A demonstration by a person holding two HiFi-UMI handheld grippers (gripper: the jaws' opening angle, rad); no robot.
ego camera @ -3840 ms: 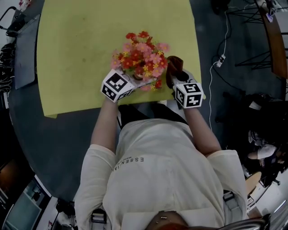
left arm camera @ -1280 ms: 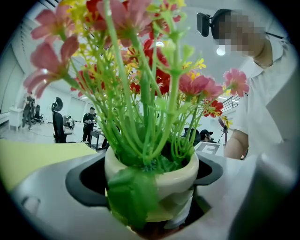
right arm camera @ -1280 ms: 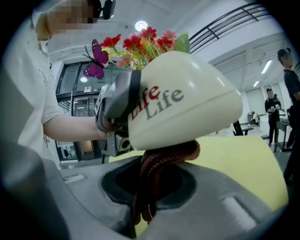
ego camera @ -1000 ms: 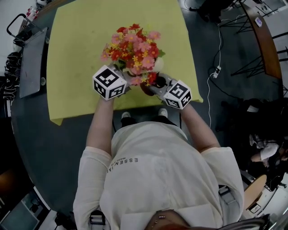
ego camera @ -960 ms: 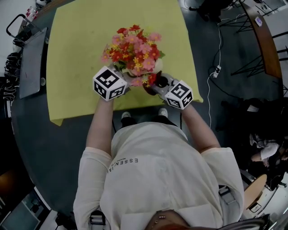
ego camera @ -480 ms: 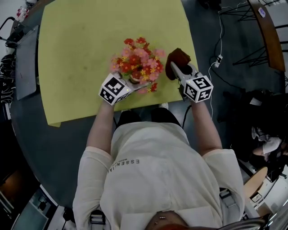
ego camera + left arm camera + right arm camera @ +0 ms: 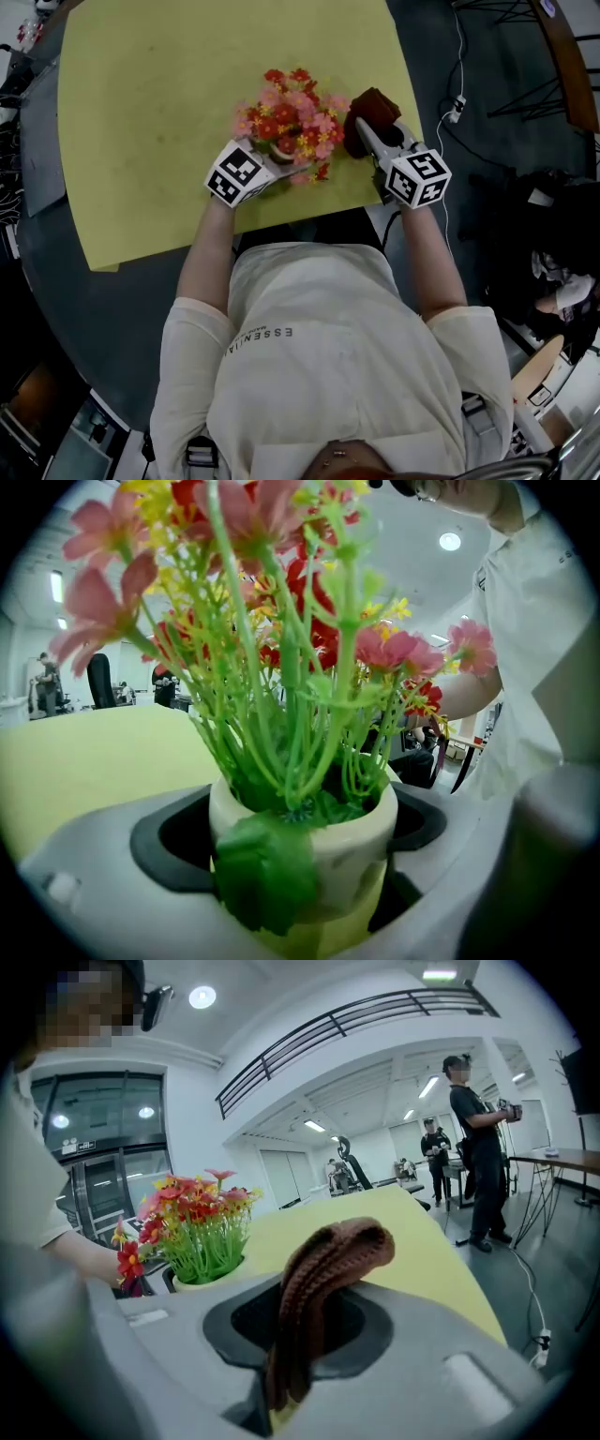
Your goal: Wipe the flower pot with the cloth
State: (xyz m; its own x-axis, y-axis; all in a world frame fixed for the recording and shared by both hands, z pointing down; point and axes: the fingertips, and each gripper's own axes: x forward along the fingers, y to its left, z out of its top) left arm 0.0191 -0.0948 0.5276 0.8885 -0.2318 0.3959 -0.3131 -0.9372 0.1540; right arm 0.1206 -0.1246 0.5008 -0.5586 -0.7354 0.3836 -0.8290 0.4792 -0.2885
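Note:
A cream flower pot (image 7: 309,855) full of red, pink and yellow artificial flowers (image 7: 292,117) stands near the front edge of the yellow table cover (image 7: 169,103). My left gripper (image 7: 274,166) is shut on the pot, its jaws pressed against both sides. To the right of the flowers, my right gripper (image 7: 367,133) is shut on a brown knitted cloth (image 7: 319,1288), which bunches up above the jaws. The cloth (image 7: 367,114) sits beside the flowers; whether it touches the pot I cannot tell. In the right gripper view the pot (image 7: 202,1283) is at the left, apart from the cloth.
The yellow cover lies on a dark round table (image 7: 84,309). A grey flat object (image 7: 36,141) lies at the table's left. Cables (image 7: 455,84) and a stand are on the floor at the right. People (image 7: 473,1138) stand in the hall beyond the table.
My right gripper with the cloth has swung out from the front of the pot to its right side. The left gripper has stayed clamped on the pot.

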